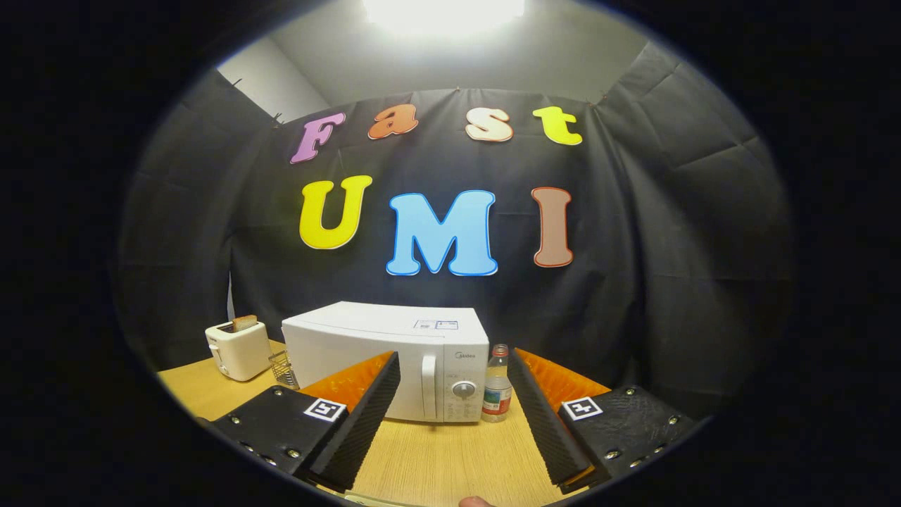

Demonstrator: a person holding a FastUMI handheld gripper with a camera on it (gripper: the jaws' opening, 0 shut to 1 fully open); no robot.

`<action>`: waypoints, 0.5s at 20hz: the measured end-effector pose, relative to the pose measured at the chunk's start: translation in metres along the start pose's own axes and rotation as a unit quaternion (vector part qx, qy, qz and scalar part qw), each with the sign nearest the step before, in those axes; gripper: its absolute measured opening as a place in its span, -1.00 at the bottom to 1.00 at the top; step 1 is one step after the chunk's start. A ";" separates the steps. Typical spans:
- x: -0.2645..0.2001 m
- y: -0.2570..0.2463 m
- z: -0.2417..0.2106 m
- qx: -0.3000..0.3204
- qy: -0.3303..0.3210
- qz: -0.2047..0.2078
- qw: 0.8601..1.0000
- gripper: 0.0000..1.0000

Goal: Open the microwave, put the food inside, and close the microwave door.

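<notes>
A booth hung with black cloth (pixel 669 232) closes in a light wooden table (pixel 443 458), with a bright lamp (pixel 443 10) glaring overhead and a strip of pale wall (pixel 271 81) showing above the cloth to the left.

The white microwave (pixel 383 355) stands on the table toward the cloth, well beyond the gripper's fingertips. Its door is shut. The vertical handle (pixel 429 387) sits at the door's right edge, and next to that is the control panel with a round dial (pixel 463 389) and small buttons below it. A pale sticker (pixel 436 324) lies flat on the microwave's top.

Just to the right of the microwave, nearly touching its side, a small clear bottle (pixel 497 384) with a red label stands upright. At the microwave's left front corner is a small wire rack (pixel 281 367), partly hidden by the left finger. Further left of the microwave stands a cream toaster (pixel 238 350) with a slice of toast (pixel 244 322) sticking out of its slot.

The gripper (pixel 454 405) is held level above the table, aimed at the microwave's handle and panel. Its fingers (pixel 366 415) are spread wide apart with nothing between them, and bare tabletop separates them from the microwave. Each finger base carries a square black-and-white marker (pixel 324 409). Which thing is the food I cannot tell.
</notes>
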State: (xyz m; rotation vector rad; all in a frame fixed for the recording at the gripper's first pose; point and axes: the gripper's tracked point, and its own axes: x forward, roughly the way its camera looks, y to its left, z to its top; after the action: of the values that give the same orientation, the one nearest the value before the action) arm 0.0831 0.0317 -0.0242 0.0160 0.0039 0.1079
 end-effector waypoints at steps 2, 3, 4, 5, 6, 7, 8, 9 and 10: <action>0.018 0.006 -0.004 0.008 -0.006 0.011 1.000 0.92; 0.029 0.010 -0.005 0.014 -0.008 0.016 1.000 0.92; 0.038 0.013 -0.010 0.019 -0.007 0.020 1.000 0.92; 0.049 0.014 -0.016 0.019 -0.004 0.021 1.000 0.92; 0.057 0.015 -0.020 0.018 -0.001 0.021 1.000 0.92; 0.066 0.017 -0.024 0.017 0.001 0.023 1.000 0.92; 0.075 0.019 -0.031 0.015 0.005 0.024 1.000 0.92; 0.084 0.020 -0.036 0.012 0.009 0.025 1.000 0.92; 0.092 0.021 -0.043 0.010 0.013 0.026 1.000 0.92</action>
State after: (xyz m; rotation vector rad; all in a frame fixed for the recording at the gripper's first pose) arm 0.1724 0.0631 -0.0670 0.0341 0.0307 0.1610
